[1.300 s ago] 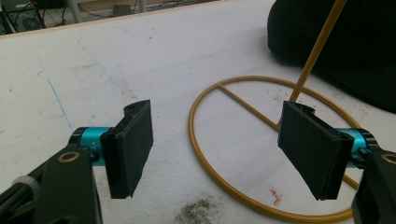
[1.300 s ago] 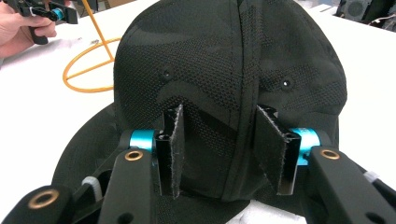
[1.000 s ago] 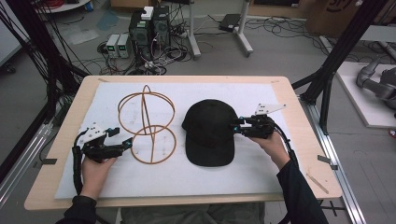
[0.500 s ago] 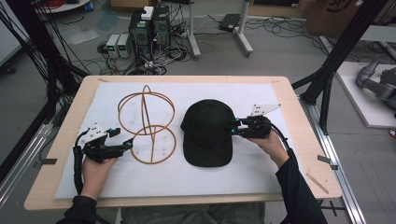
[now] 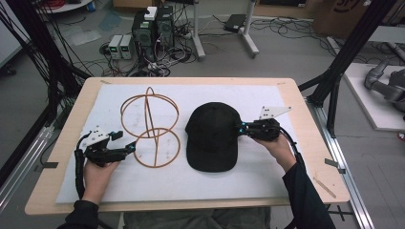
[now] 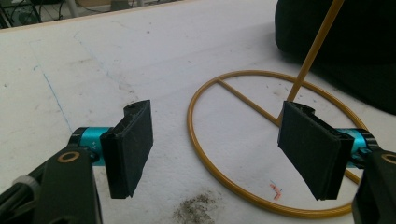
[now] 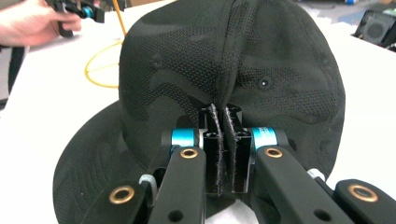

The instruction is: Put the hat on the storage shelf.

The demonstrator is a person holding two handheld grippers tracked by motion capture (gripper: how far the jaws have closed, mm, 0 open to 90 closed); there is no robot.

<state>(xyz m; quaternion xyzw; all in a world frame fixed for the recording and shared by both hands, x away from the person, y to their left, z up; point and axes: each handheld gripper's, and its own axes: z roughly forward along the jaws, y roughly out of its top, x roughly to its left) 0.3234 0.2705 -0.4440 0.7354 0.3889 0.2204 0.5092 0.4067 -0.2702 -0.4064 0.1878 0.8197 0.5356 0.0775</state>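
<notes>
A black cap (image 5: 214, 133) lies on the white mat, brim toward the person. My right gripper (image 5: 244, 129) is at its right side, shut on a pinched fold of the crown fabric (image 7: 223, 100). A thin orange wire stand (image 5: 152, 125), with a flat base ring and upright hoops, sits left of the cap. My left gripper (image 5: 128, 149) is open at the base ring's left edge. In the left gripper view its pads (image 6: 128, 147) stand wide apart with part of the base ring (image 6: 219, 175) lying between them on the mat.
A white mat (image 5: 286, 167) covers the wooden table (image 5: 305, 105). Black frame posts (image 5: 344, 62) rise at the table's right and left. Cables and electronics boxes (image 5: 153, 26) sit on the floor beyond the far edge.
The right gripper has pressed in against the cap's side and the cap has shifted slightly left. The left gripper has barely moved.
</notes>
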